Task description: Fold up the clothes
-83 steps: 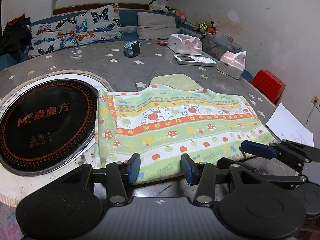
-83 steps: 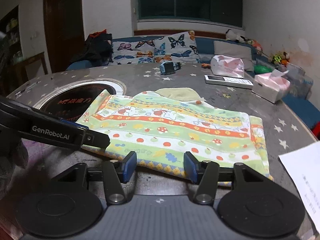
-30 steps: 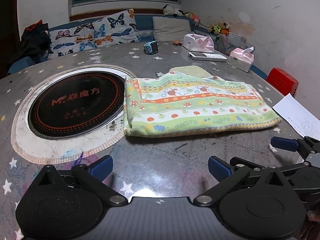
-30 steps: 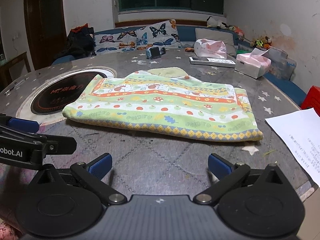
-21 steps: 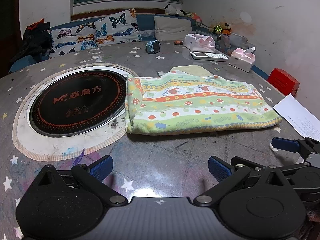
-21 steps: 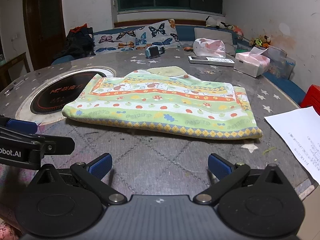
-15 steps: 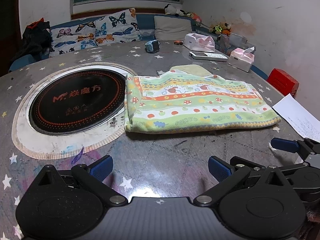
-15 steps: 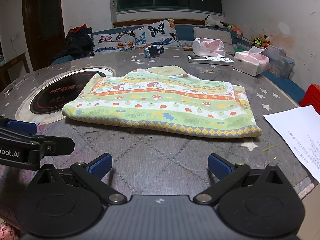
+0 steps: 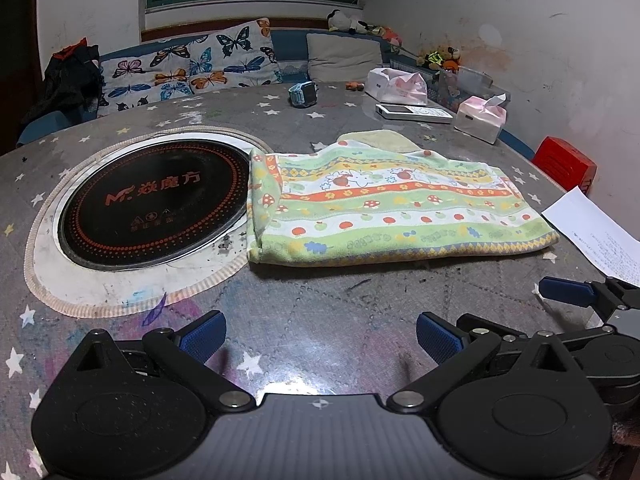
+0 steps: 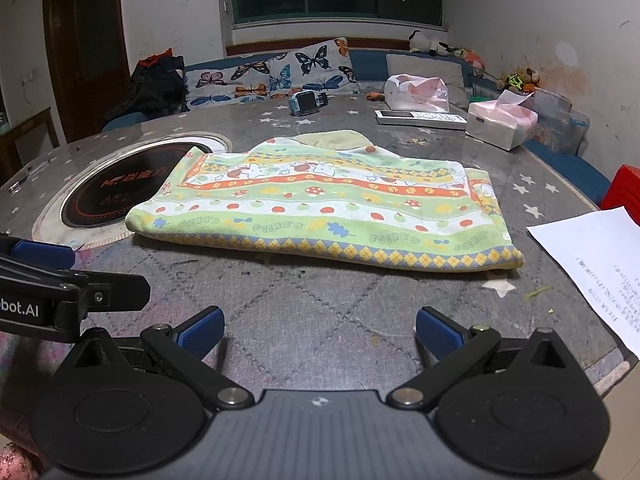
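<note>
The patterned folded cloth (image 9: 392,208) lies flat mid-bench beside the induction cooktop (image 9: 152,200), while the left tool (image 9: 320,336) and right tool (image 10: 320,332) hover near the front edge, jaws spread and empty, probably because this fold is finished.

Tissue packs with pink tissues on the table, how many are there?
2. One white soft tissue pack sits at the table's far edge; one white tissue box sits right of the white remote control. None looks hidden.

Black gripper (image 9: 320,336) bodies w/ blue ribbed pads (image 9: 202,336), silver screws.
</note>
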Action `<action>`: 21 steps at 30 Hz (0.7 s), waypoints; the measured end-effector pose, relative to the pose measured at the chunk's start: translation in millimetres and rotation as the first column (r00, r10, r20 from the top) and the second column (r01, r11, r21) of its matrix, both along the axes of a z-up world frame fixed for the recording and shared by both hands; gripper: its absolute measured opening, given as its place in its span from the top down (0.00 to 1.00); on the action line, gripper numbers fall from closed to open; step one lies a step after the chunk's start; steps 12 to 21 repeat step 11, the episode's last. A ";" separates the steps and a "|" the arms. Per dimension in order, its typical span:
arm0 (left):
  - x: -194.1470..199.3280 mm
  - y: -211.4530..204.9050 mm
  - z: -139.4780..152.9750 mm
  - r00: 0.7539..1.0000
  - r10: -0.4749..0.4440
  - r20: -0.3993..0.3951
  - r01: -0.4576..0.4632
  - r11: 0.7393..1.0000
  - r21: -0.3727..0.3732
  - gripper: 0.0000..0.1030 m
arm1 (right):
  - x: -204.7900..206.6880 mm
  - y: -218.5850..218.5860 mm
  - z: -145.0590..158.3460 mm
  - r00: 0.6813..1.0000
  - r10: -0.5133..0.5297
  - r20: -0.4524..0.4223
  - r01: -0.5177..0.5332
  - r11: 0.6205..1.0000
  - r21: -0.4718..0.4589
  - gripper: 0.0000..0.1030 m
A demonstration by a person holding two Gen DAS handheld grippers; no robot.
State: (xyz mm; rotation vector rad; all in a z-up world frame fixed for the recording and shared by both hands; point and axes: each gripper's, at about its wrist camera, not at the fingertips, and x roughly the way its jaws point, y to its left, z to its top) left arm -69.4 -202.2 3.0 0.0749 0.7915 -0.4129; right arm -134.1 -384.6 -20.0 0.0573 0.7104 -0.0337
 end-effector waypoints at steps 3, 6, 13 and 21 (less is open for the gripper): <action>-0.2 -0.2 0.2 1.000 -0.002 0.003 0.002 1.000 0.000 0.00 | -0.2 -0.2 0.0 1.000 0.000 0.001 0.000 1.000 0.001 0.00; -0.7 -0.2 1.2 1.000 -0.004 0.005 0.004 1.000 -0.004 0.00 | -0.5 -0.3 0.2 1.000 -0.003 0.002 0.003 1.000 0.002 0.00; -0.4 0.2 2.3 1.000 -0.005 0.015 0.005 1.000 -0.004 0.00 | -0.6 -0.8 1.0 1.000 -0.006 0.005 0.006 1.000 0.002 0.00; -0.4 0.2 2.3 1.000 -0.005 0.015 0.005 1.000 -0.004 0.00 | -0.6 -0.8 1.0 1.000 -0.006 0.005 0.006 1.000 0.002 0.00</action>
